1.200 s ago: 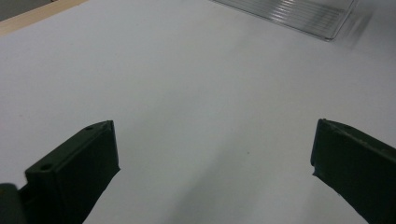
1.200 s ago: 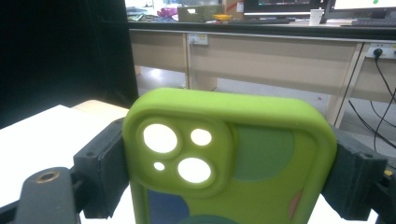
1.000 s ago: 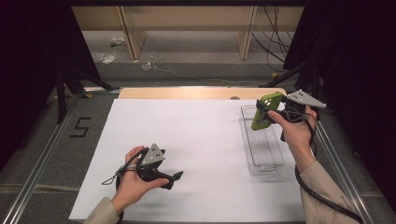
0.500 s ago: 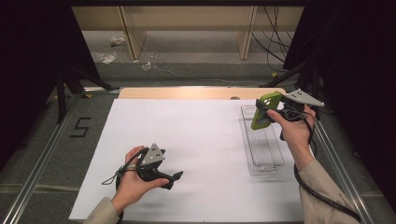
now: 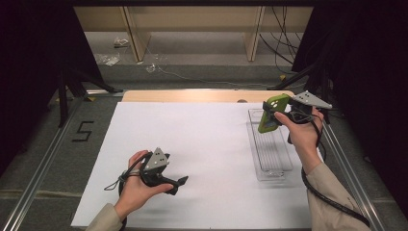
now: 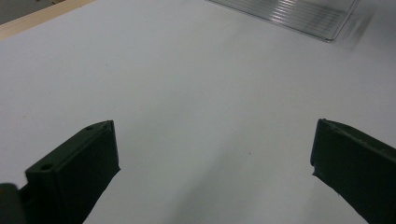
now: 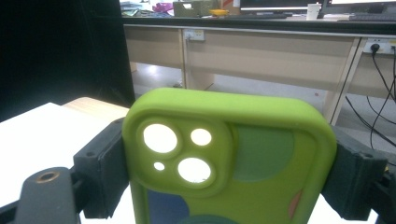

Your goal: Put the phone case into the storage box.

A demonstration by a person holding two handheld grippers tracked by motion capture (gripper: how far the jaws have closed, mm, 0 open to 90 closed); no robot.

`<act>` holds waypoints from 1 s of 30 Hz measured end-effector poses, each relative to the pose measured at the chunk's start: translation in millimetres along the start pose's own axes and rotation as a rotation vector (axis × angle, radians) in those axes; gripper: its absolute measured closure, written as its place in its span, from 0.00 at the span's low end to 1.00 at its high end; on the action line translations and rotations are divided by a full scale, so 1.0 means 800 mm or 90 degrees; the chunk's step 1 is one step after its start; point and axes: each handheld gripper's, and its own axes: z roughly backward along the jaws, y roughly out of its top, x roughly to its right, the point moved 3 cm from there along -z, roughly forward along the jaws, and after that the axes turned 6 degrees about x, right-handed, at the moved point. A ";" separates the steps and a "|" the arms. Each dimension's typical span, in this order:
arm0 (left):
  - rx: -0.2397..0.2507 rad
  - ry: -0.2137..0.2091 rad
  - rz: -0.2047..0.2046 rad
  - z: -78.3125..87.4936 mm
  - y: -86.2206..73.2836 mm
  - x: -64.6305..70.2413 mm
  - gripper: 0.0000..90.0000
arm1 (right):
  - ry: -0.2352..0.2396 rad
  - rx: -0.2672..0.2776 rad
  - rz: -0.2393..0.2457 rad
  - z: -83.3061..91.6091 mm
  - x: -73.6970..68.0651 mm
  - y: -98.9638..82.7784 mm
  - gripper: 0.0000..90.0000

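A lime-green phone case [image 5: 272,113] [image 7: 229,158] with camera cut-outs is held up in the air at the far right, above the far end of a clear plastic tray [image 5: 271,153]. My right gripper [image 5: 276,114] [image 7: 224,175] is shut on it, one black jaw pressing each long side. My left gripper [image 5: 179,183] [image 6: 212,158] rests low over the white table sheet [image 5: 207,144] near the front left, jaws wide apart and nothing between them. A corner of the tray [image 6: 299,14] shows beyond it in the left gripper view.
The white sheet lies on a wooden table [image 5: 192,95] whose far edge shows behind it. Metal rails [image 5: 43,159] run along both sides. A "5" [image 5: 82,131] is marked on the grey floor at left. Desks and cables [image 7: 378,116] stand beyond.
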 end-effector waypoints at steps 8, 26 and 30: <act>0.001 -0.002 -0.001 0.000 -0.001 -0.002 0.00 | -0.001 0.000 0.000 -0.004 0.001 0.000 0.18; 0.001 0.001 -0.002 0.003 -0.003 -0.007 0.00 | 0.000 -0.005 0.002 -0.011 0.000 -0.003 0.18; 0.002 0.002 -0.002 0.003 -0.004 -0.007 0.00 | -0.001 -0.007 0.004 -0.012 0.000 -0.003 0.18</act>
